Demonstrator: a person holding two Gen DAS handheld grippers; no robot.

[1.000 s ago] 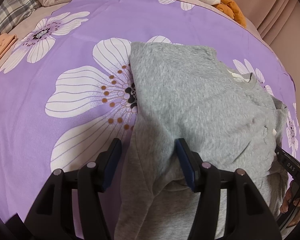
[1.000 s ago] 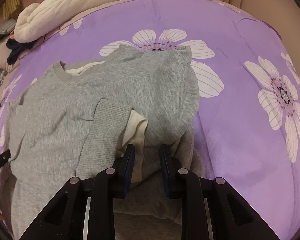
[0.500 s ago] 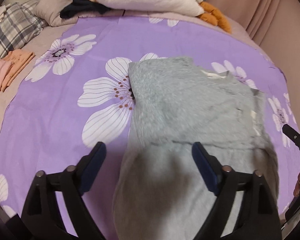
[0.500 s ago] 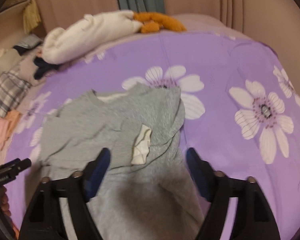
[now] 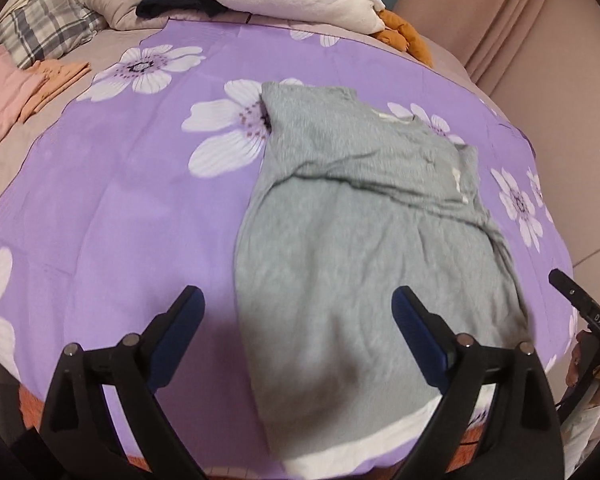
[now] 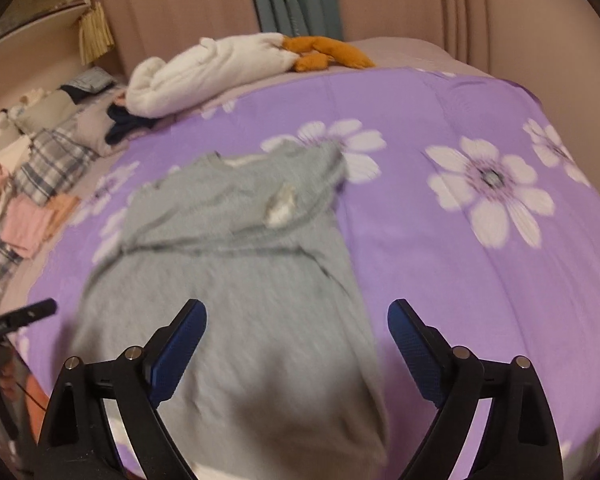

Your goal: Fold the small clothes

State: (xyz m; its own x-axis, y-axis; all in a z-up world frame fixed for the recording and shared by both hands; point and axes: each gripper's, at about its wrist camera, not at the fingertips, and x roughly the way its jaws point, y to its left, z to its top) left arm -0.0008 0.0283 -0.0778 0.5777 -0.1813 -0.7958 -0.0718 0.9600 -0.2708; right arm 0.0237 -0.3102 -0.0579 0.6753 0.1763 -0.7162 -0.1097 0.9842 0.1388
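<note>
— What are you seeing of the grey sweatshirt (image 5: 352,240)?

— It's lying flat on the purple floral bedsheet (image 5: 120,208), sleeves folded in across the chest. My left gripper (image 5: 296,316) is hovering over its hem end with the fingers spread wide, gripping nothing. The hem itself is slipping out of view under my fingers.

— And the other side?

— My right gripper (image 6: 296,324) is also gaping wide above the sweatshirt (image 6: 236,272), empty. That view is blurring, so a pale patch near the right sleeve isn't reading clearly. Beyond the sweatshirt's collar, a white plush toy (image 6: 208,72) is lying at the bedsheet's far edge.
</note>
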